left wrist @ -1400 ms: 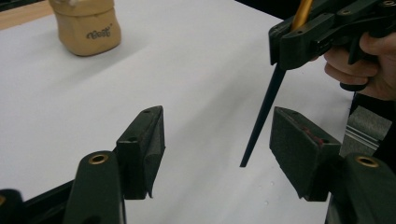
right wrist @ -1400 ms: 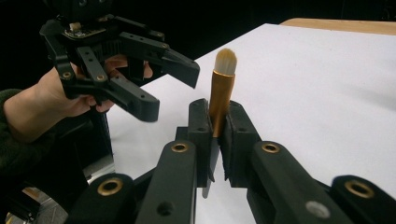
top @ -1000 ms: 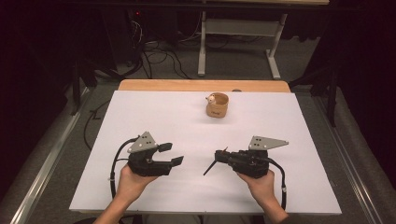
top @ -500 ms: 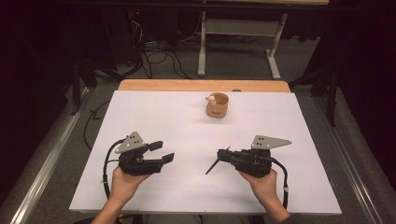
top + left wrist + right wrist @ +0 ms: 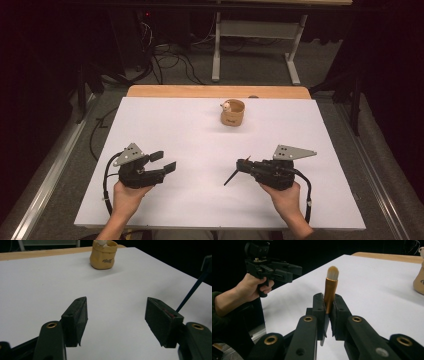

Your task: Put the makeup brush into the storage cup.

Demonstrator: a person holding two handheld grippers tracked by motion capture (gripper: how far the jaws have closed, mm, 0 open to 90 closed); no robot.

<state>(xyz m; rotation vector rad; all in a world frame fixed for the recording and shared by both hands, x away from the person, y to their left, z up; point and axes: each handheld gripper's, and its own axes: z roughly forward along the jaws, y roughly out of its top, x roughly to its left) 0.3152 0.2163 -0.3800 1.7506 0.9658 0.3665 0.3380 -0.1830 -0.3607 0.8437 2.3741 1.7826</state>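
Note:
My right gripper [image 5: 243, 164] lies level over the white table's front right, shut on a makeup brush [image 5: 330, 287]. The brush has a gold ferrule and pale bristles that stand above the pads, and its dark handle [image 5: 230, 178] slants down toward the table. My left gripper [image 5: 165, 161] is held at the front left, open, with nothing but bare table between its pads [image 5: 75, 315]. A tan pouch [image 5: 232, 114] holding something white stands at the far middle of the table, well beyond both grippers. The same pouch [image 5: 103, 256] lies straight ahead in the left gripper view.
A white sheet [image 5: 190, 130] covers the table, with a strip of wooden edge [image 5: 215, 91] along the far side. Beyond it, cables [image 5: 165, 60] lie on the floor beside a white stand's legs [image 5: 255, 55]. A metal rail [image 5: 55, 165] runs along the left.
My left gripper has moved left and down toward the table's front left, still open. The right gripper and the brush have stayed put.

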